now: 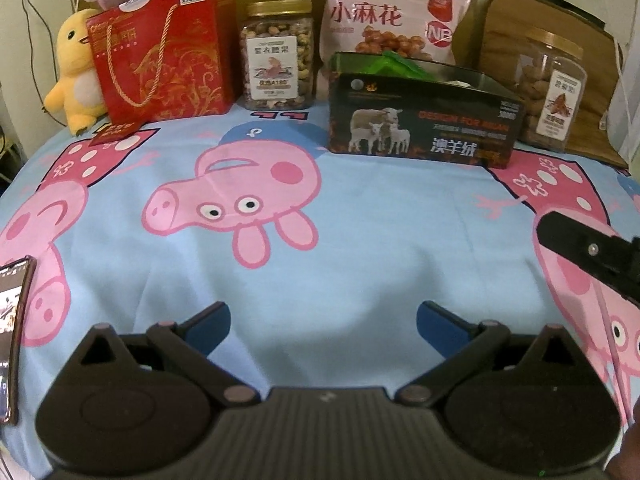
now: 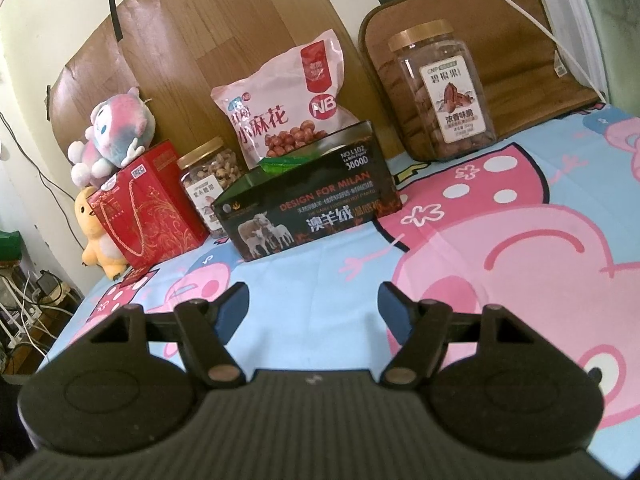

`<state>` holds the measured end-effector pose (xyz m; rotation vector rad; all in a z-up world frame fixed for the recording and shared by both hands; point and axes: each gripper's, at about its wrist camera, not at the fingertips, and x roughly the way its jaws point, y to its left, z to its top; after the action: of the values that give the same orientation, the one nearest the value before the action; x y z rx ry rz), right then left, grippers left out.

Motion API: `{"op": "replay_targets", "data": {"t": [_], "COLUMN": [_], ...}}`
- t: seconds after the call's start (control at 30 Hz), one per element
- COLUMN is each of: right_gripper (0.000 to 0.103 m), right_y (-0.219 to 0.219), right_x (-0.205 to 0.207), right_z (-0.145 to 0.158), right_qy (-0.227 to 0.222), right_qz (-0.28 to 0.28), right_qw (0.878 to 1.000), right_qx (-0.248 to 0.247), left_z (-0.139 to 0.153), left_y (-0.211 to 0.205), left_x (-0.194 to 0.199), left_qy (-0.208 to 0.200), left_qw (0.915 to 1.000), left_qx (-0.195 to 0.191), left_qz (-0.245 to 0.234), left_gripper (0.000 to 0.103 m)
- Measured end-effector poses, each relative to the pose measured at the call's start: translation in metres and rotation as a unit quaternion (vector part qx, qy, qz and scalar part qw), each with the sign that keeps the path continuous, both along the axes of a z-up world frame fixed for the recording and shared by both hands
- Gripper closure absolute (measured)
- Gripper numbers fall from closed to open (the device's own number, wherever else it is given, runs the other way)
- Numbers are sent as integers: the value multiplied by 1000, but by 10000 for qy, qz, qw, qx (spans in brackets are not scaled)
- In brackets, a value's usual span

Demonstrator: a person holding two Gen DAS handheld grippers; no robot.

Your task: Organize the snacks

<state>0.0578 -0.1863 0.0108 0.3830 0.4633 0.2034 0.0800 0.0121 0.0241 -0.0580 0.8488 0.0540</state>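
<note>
A black box (image 1: 424,128) (image 2: 308,204) printed with sheep stands open at the back of the cloth, with something green (image 1: 400,65) (image 2: 280,166) inside. Behind it leans a pink snack bag (image 1: 394,12) (image 2: 288,104). A jar of nuts (image 1: 276,56) (image 2: 210,184) stands to its left and a jar of pecans (image 1: 550,92) (image 2: 440,92) to its right. A red gift bag (image 1: 160,52) (image 2: 144,212) is further left. My left gripper (image 1: 323,322) hangs open over bare cloth, well short of the box. My right gripper (image 2: 313,304) is open too, empty, and its black body (image 1: 592,252) shows at the right edge of the left wrist view.
A light blue cloth with pink pig prints (image 1: 320,248) (image 2: 500,240) covers the surface. Plush toys (image 1: 76,76) (image 2: 112,140) sit at the back left. A phone (image 1: 14,340) stands at the left edge. A brown padded cushion (image 2: 500,32) leans behind the pecan jar. Cables (image 2: 24,312) hang beyond the cloth's left side.
</note>
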Motion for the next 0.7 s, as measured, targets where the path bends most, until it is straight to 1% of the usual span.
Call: {"op": "replay_targets", "data": {"t": [0.7], "right_gripper": [30], "right_y": [0], "right_x": [1], "right_z": [0], "right_qy": [15], "right_qz": [-1], "right_qw": [10000], "right_qx": [7], "left_z": [-3], "left_y": [4], "left_x": [2], "left_qy": [83], "left_qw": [9999], "left_qx": [24], "left_qz": [96], "left_gripper": [0]}}
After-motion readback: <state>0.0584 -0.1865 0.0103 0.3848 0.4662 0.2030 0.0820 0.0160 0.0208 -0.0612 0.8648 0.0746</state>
